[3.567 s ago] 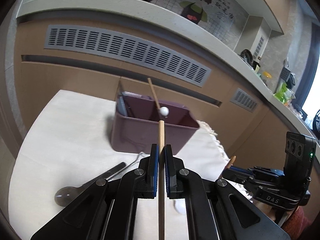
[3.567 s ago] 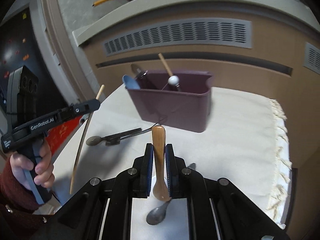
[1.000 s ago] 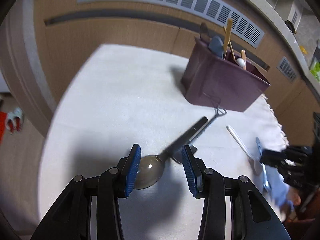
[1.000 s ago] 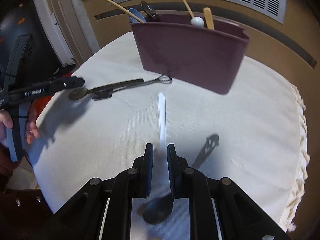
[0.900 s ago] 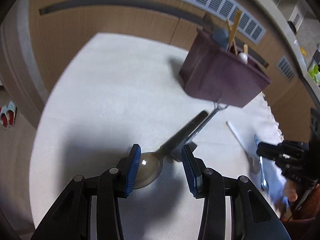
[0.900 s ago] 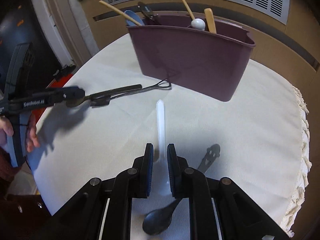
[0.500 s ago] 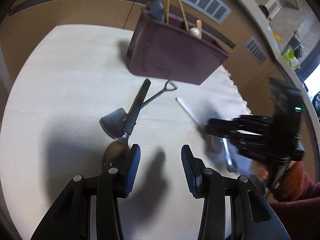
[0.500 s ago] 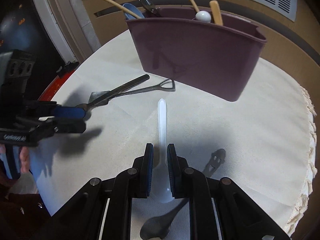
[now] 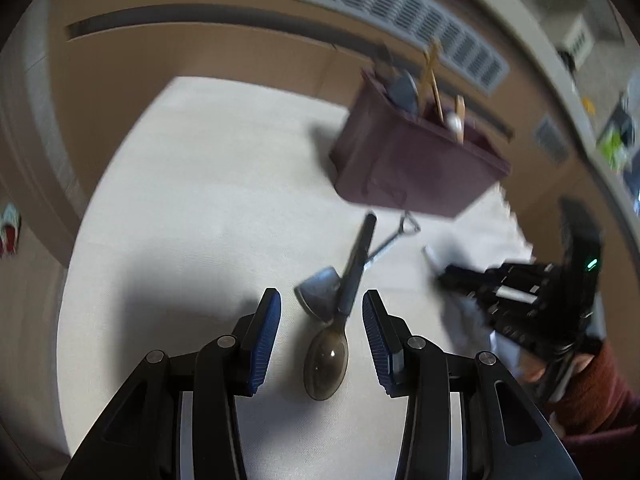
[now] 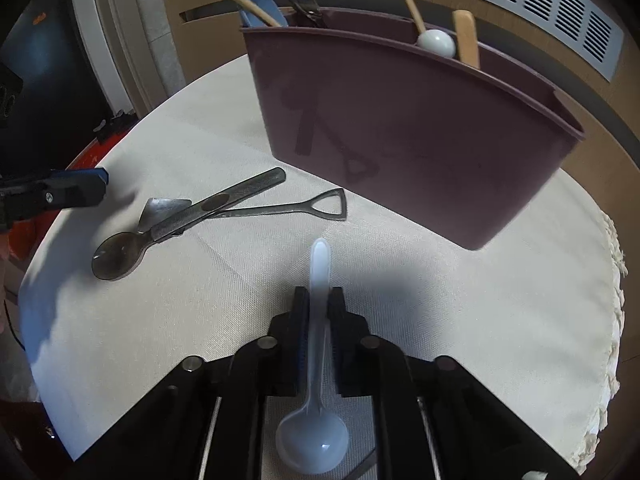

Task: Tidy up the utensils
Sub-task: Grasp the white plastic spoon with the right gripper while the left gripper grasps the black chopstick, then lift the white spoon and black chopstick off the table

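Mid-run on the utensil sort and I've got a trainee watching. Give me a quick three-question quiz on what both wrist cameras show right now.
1. True or false: the white plastic spoon lies between the pads of the right gripper.
2. Multiple choice: the dark metal spoon lies A) inside the maroon caddy, B) on the cloth across the shovel-shaped utensil, C) clamped in the left gripper.
3. Fill in: the left gripper's pads stand wide apart, one on each side of the dark metal spoon's ____.

Key
1. True; the jaws are closing, the handle between them, the bowl nearest the camera.
2. B
3. bowl
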A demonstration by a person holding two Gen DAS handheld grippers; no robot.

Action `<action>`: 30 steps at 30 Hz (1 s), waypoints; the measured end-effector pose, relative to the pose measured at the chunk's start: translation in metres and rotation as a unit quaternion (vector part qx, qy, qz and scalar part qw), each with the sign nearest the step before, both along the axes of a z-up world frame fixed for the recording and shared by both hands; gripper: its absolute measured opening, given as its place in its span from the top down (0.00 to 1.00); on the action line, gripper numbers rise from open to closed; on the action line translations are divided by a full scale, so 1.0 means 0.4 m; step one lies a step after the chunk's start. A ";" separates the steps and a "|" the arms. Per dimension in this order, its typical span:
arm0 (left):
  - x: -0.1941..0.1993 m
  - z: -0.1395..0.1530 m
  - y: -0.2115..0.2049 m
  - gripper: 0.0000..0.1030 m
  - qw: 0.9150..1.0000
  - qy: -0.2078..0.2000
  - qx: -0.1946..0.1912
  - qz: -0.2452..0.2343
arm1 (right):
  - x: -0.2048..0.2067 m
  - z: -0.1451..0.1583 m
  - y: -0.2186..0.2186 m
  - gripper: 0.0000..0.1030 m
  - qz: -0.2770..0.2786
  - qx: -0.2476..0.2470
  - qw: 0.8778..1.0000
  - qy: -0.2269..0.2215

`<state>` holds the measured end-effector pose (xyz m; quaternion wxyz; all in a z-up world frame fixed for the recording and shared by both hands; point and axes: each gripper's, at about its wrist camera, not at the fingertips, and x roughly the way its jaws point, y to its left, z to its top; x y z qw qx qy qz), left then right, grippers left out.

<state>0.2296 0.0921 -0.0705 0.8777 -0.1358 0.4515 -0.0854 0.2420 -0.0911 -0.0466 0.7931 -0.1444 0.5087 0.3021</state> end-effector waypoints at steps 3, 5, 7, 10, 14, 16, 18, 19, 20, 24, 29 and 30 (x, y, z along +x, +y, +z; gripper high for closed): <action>0.041 -0.008 -0.058 0.58 0.998 0.015 0.033 -0.046 | -0.013 0.013 -0.041 0.92 -0.018 0.018 1.000 0.002; 0.086 -0.017 -0.104 0.59 0.994 0.024 0.064 -0.083 | -0.021 0.024 -0.071 0.92 -0.034 0.030 0.999 0.002; 0.126 -0.023 -0.135 0.62 0.990 0.028 0.103 -0.094 | -0.029 0.036 -0.100 0.92 -0.047 0.037 0.998 -0.001; 0.173 -0.027 -0.165 0.66 0.985 0.029 0.136 -0.104 | -0.050 0.060 -0.139 0.92 -0.057 0.047 0.997 -0.009; 0.214 -0.034 -0.168 0.72 0.985 0.044 0.128 -0.105 | -0.077 0.085 -0.172 0.92 -0.060 0.059 0.996 -0.018; 0.223 -0.037 -0.167 0.76 0.985 0.050 0.126 -0.105 | -0.082 0.093 -0.193 0.92 -0.062 0.066 0.996 -0.018; 0.221 -0.037 -0.163 0.80 0.986 0.056 0.119 -0.107 | -0.079 0.095 -0.198 0.92 -0.065 0.072 0.995 -0.016; 0.222 -0.039 -0.162 0.84 0.986 0.058 0.118 -0.107 | -0.081 0.094 -0.198 0.92 -0.066 0.074 0.995 -0.015; 0.221 -0.040 -0.159 0.87 0.986 0.059 0.118 -0.104 | -0.082 0.097 -0.205 0.92 -0.067 0.078 0.995 -0.013; 0.196 -0.042 -0.142 0.88 0.990 0.051 0.096 -0.094 | -0.084 0.095 -0.208 0.92 -0.071 0.085 0.994 -0.008; 0.126 -0.030 -0.142 0.88 0.996 0.028 0.028 -0.077 | -0.092 0.091 -0.210 0.92 -0.072 0.092 0.993 -0.002; 0.105 -0.029 -0.149 0.88 0.997 0.024 0.012 -0.074 | -0.092 0.089 -0.212 0.92 -0.075 0.094 0.993 0.000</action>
